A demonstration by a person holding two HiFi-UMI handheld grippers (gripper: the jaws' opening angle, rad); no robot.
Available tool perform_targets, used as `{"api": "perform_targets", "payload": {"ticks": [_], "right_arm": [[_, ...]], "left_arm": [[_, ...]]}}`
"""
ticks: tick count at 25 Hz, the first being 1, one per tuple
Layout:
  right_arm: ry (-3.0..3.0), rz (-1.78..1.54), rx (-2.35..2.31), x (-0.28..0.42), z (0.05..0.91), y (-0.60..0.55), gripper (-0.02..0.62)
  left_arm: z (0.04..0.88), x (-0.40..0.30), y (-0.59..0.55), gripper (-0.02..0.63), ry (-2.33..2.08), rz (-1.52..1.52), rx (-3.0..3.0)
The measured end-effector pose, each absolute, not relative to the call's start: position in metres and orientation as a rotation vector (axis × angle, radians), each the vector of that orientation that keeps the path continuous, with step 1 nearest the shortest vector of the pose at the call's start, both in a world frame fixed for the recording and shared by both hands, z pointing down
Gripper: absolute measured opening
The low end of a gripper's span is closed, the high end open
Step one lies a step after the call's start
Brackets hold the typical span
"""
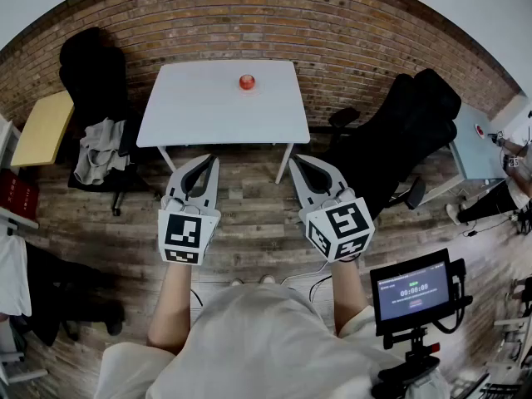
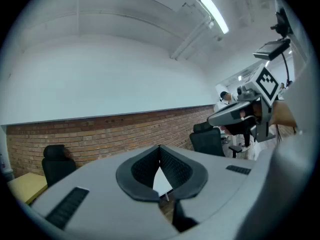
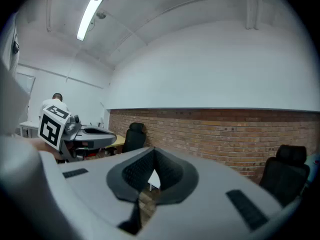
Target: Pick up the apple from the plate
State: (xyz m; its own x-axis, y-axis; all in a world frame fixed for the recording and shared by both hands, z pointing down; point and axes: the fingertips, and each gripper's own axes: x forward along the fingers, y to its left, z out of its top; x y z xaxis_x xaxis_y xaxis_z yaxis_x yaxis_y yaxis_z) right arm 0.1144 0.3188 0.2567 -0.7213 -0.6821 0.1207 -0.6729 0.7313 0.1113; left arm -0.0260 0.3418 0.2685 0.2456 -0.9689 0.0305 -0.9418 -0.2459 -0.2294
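Short of the white rectangular table (image 1: 191,106), we hold the grey left gripper (image 1: 214,159), jaws together on nothing; the round red apple (image 1: 247,81) sits by the table's far edge; our grey right gripper (image 1: 293,160), also short of it, is closed, empty.

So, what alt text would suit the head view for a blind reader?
Seen from above, a person holds a shut left gripper and a shut right gripper side by side over a wooden floor, facing a white table with a red apple near its far edge.
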Motion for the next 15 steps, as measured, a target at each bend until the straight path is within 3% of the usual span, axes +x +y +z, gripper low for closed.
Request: {"api": "perform_targets", "payload": {"ticks": [15], "right_arm": [[-2.835, -0.015, 1.035, 0.139, 0.266, 0.306, 0.002]], "left_arm": [[0.283, -0.001, 0.33, 0.006, 1.848, -0.277, -2.337]]}}
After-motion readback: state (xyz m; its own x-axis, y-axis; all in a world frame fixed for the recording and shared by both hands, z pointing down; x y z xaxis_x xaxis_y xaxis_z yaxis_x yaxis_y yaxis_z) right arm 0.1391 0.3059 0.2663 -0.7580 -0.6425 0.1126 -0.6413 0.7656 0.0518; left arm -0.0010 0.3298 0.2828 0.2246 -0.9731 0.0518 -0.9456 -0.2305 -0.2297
